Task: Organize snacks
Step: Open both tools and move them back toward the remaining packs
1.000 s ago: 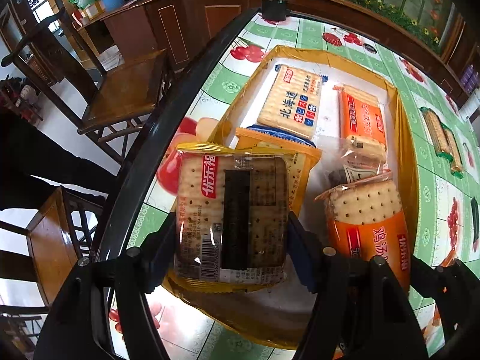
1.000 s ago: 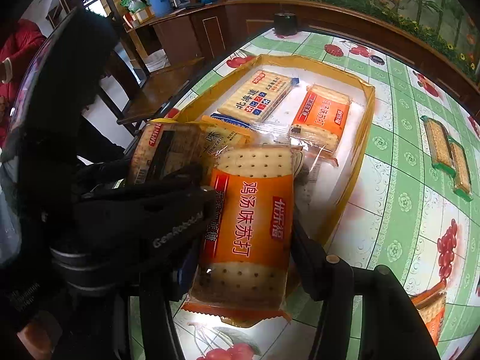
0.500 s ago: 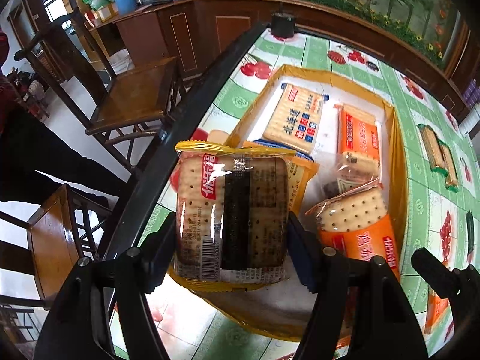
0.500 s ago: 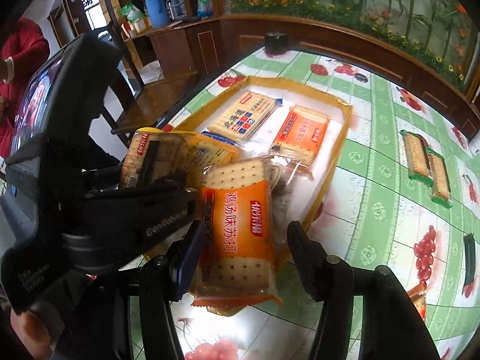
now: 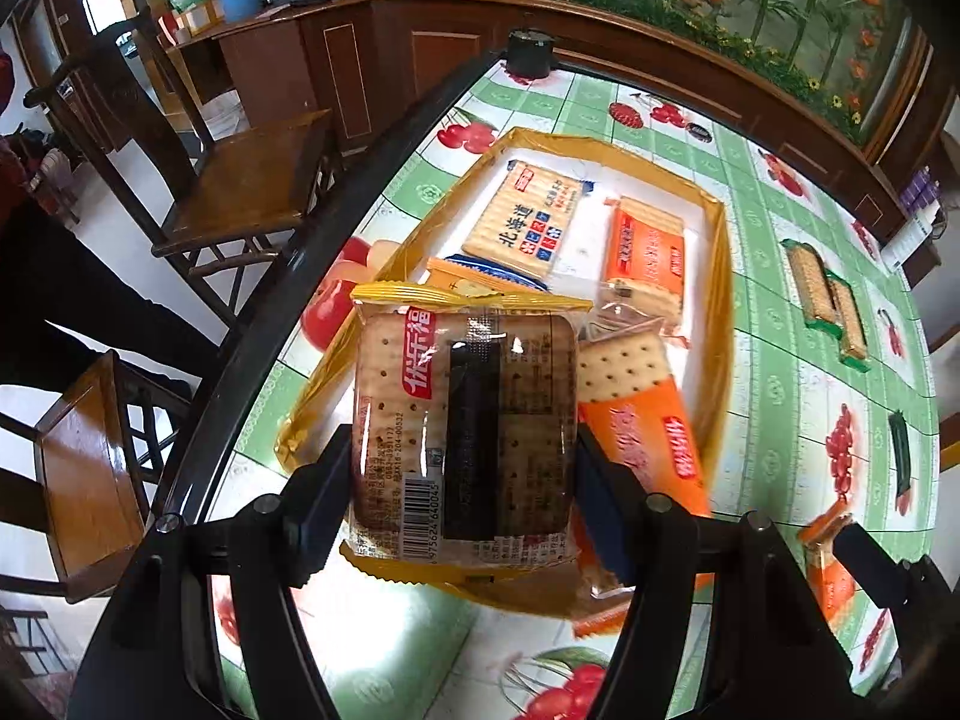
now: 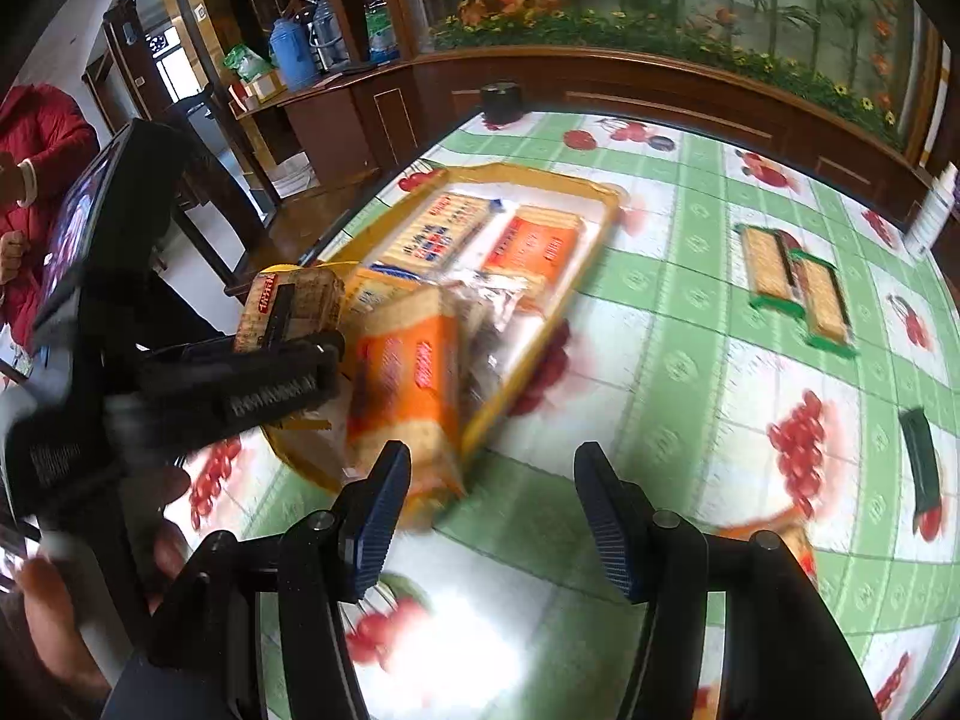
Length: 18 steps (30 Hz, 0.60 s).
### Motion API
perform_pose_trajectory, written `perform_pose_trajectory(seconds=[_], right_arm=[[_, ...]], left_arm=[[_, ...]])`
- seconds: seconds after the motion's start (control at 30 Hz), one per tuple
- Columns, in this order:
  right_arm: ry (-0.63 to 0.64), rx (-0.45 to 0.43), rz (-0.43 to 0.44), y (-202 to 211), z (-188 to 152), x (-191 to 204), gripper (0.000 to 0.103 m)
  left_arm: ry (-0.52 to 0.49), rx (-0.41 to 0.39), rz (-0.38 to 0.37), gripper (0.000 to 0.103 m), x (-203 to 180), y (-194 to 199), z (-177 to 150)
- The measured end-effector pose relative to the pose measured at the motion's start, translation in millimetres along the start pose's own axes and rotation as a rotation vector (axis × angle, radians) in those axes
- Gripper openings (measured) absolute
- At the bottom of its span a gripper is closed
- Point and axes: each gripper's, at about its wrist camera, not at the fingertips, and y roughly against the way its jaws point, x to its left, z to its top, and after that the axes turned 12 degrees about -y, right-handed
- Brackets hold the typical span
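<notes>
Left tongs (image 5: pixel 459 468) are clamped on a yellow-edged cracker pack (image 5: pixel 462 426), back side up with the barcode showing, its long axis running 6 to 12 o'clock, and held above the near end of the yellow tray (image 5: pixel 723 276). Right tongs (image 6: pixel 492 516) are spread wide with nothing between the pads, hovering over the tabletop (image 6: pixel 690 372) just at the tray's near corner.

Counting packs in the left wrist view: one blue-and-white cracker pack (image 5: pixel 528 222) and one orange pack (image 5: pixel 651 255) lie flat at the far end of the tray, both pointing roughly 12 to 6. One more yellow pack peeks out under the held one. A second orange pack (image 5: pixel 636 414) sits at the near end, at about 3 o'clock from the held one, tilted over the tray rim. It's blurry in the right wrist view.

Out on the tabletop at 2 o'clock, two green-edged cracker packs (image 6: pixel 798 282) lie side by side, well apart from the tray.
</notes>
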Motion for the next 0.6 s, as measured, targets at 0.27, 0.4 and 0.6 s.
perform_pose_trajectory(seconds=[0.27,0.4,0.6], right_arm=[[-0.041,0.012,-0.06,33.4,-32.6,-86.3,0.059],[-0.14,0.05,-0.108,39.1,-49.1,-150.1,0.059],[-0.267,0.049,-0.104,54.7,-62.4,-204.8,0.059]], left_arm=[[-0.054,-0.046,-0.041,0.068,-40.9,31.1,-12.8],[-0.076,-0.055,0.026,0.068,-45.7,23.7,-4.9],[-0.017,0.055,-0.005,0.07,-8.9,-19.6,16.1]])
